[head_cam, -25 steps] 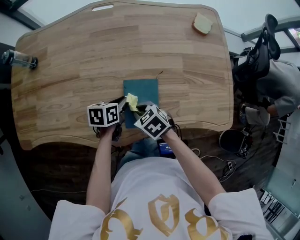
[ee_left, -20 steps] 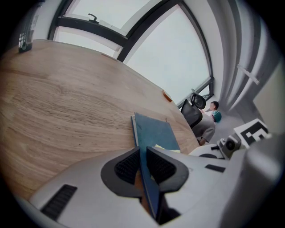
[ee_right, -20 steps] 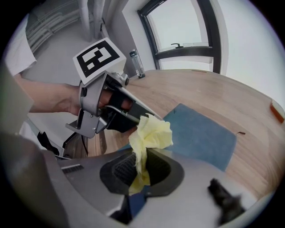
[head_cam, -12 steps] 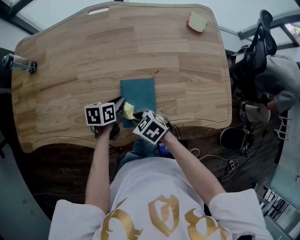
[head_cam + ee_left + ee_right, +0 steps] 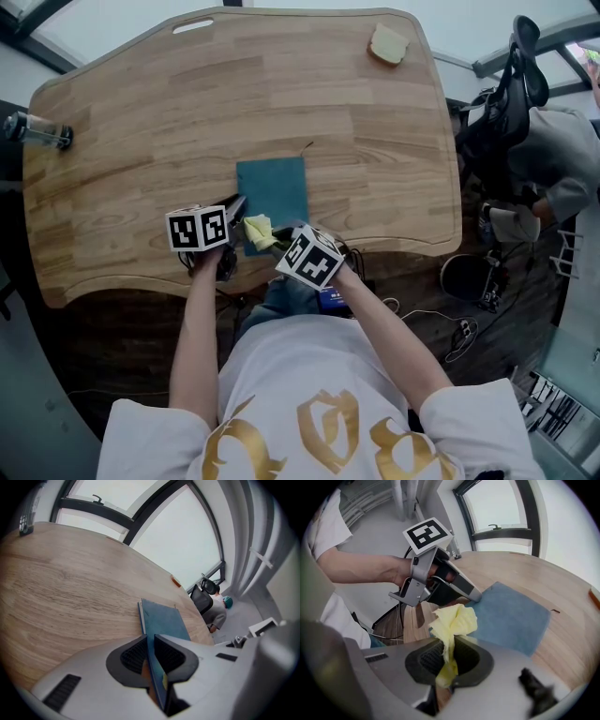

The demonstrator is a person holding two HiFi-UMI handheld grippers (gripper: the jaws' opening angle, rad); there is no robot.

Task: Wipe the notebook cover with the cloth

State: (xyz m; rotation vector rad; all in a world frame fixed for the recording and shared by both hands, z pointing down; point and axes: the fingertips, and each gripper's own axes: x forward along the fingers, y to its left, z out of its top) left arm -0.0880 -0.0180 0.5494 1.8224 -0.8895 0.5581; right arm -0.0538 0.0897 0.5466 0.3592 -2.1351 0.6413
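A teal notebook (image 5: 274, 186) lies flat on the wooden table (image 5: 141, 112), near its front edge. My left gripper (image 5: 233, 214) is shut on the notebook's near left corner, and the cover's edge (image 5: 164, 620) runs between its pads (image 5: 136, 653). My right gripper (image 5: 277, 242) is shut on a crumpled yellow cloth (image 5: 259, 230). The cloth (image 5: 453, 620) bunches out past the right gripper (image 5: 449, 649) over the near edge of the notebook (image 5: 513, 616), right beside the left gripper (image 5: 474, 595). Whether the cloth presses on the cover is unclear.
A clear bottle (image 5: 36, 129) lies at the table's left edge, and a pale sponge-like piece (image 5: 387, 44) sits at the far right corner. An office chair with a seated person (image 5: 525, 122) stands right of the table. Cables lie on the floor beneath.
The right gripper has drawn the yellow cloth back across the cover toward the notebook's near edge. The left gripper has kept its hold on the corner.
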